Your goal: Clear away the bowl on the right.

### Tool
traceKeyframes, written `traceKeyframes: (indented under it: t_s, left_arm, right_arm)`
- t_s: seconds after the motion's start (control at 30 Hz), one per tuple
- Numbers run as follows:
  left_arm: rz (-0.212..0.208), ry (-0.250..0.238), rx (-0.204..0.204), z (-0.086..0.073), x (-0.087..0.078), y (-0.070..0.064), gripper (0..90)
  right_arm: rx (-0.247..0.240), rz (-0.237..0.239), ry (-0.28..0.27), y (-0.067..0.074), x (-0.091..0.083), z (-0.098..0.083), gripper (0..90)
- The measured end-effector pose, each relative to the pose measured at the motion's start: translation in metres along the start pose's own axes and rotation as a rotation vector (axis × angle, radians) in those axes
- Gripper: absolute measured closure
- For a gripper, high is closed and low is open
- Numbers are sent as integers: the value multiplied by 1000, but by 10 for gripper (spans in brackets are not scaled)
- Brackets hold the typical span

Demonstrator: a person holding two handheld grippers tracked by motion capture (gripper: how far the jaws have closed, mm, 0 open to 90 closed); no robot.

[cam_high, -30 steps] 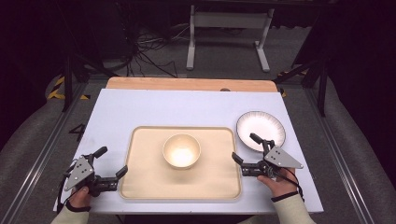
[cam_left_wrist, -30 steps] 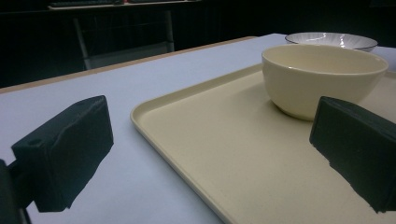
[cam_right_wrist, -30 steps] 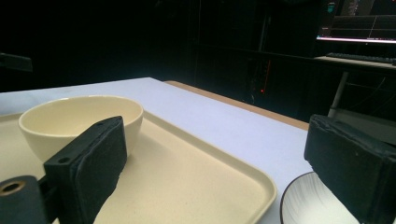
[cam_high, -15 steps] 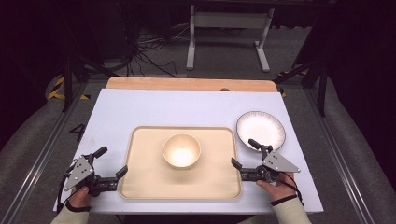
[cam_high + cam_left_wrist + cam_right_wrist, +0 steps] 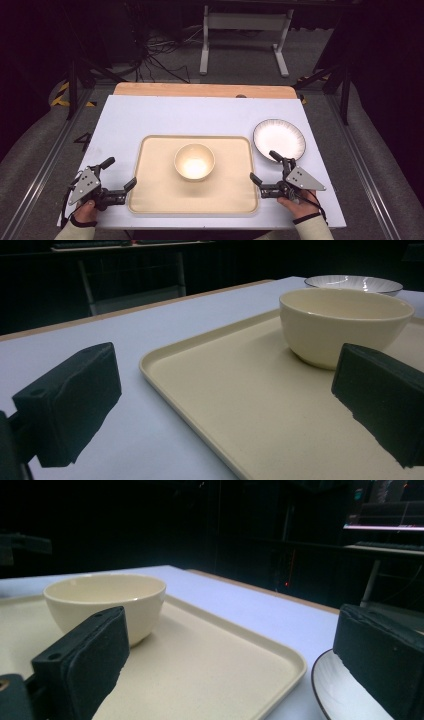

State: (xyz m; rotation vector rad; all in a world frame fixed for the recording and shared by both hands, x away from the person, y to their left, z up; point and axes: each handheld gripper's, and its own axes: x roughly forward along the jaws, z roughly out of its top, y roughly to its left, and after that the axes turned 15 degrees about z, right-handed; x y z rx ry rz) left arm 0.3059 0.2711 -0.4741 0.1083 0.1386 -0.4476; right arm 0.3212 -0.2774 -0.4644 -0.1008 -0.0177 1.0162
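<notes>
High view first: a cream tray (image 5: 150,200) lies on the white table (image 5: 200,115), and a cream bowl (image 5: 194,161) sits in the middle of it. A white plate (image 5: 279,139) with a dark rim rests on the table just beside the tray's far right corner. The left gripper (image 5: 116,173) waits at the tray's left edge. The right gripper (image 5: 265,169) waits at the tray's right edge. Both are wide open and hold nothing.

Left gripper view: the two black jaws stand far apart. The tray's (image 5: 225,405) rim runs between them, one jaw over the table and one over the tray. The bowl (image 5: 345,322) sits farther in, with the plate (image 5: 352,284) behind it.

Right gripper view: the jaws are wide apart too. One is over the tray (image 5: 210,665) near the bowl (image 5: 107,602), the other is over the plate (image 5: 335,690).

It looks like the hands are getting ready to grab the tray by its two sides. Next, each gripper should slide onto the rim and squeeze. Then both must lift together and stay level, so the bowl does not slide.
</notes>
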Motion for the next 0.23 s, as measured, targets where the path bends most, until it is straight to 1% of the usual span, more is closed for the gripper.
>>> traceKeyframes:
  t_s: [0.03, 0.1, 0.13, 0.23]
  left_arm:
    - [-1, 2, 1, 0, 0, 0, 2]
    - [0, 0, 0, 0, 0, 0, 2]
    - [0, 1, 0, 0, 0, 0, 2]
    - [0, 0, 0, 0, 0, 0, 2]
  right_arm:
    - [10, -3, -16, 0, -2, 0, 7]
    - [23, -12, -30, -1, -3, -1, 8]
    - [23, -10, -29, -1, -3, -1, 9]
    - [4, -3, -14, 0, -1, 0, 17]
